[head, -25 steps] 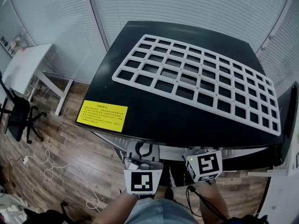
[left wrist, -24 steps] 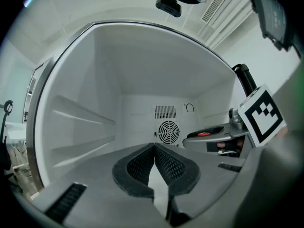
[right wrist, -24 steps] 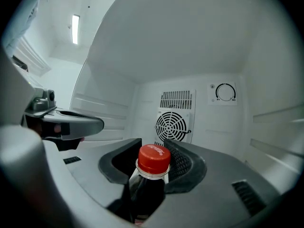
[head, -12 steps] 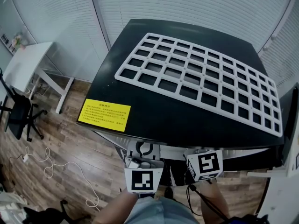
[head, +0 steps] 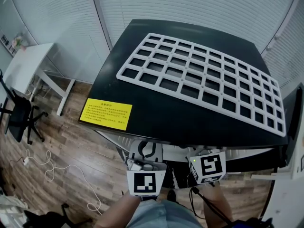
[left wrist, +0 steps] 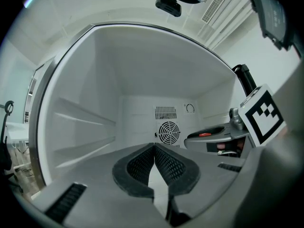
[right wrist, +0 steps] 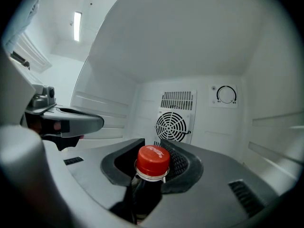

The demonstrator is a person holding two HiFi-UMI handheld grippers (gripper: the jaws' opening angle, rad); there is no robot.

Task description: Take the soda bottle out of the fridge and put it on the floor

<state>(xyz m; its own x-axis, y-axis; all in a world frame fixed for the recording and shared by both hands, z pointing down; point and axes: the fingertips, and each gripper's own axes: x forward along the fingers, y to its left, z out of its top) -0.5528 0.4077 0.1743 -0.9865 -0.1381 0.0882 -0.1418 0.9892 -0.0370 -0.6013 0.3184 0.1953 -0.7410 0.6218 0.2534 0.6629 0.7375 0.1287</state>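
Plainly, in the head view the black fridge [head: 156,113] filled the middle, with one white grid rack [head: 120,74] and one yellow label [head: 106,114] on its top. Two tools showed at the bottom edge, the left gripper [head: 146,152] at six o'clock and the right gripper [head: 205,155] at five o'clock, both reaching under the top's front lip. No bottle could be seen from there.

In the left gripper view the jaws were pressed together at the tips with nothing between them, pointing into the white cavity. One round fan [left wrist: 169,132] sat at twelve o'clock of the tips.

In the right gripper view the jaws had just been closing and pinched the neck of the one soda bottle [right wrist: 142,194] just under its single red cap [right wrist: 153,160]. The bottle was upright inside the fridge, with one dial [right wrist: 226,94] at two o'clock of the cap.

The bottle looked filled with dark liquid, so probably heavy for a neck hold. The neck should be stiff but smooth and possibly damp. The collar under the cap seemed the safest purchase.
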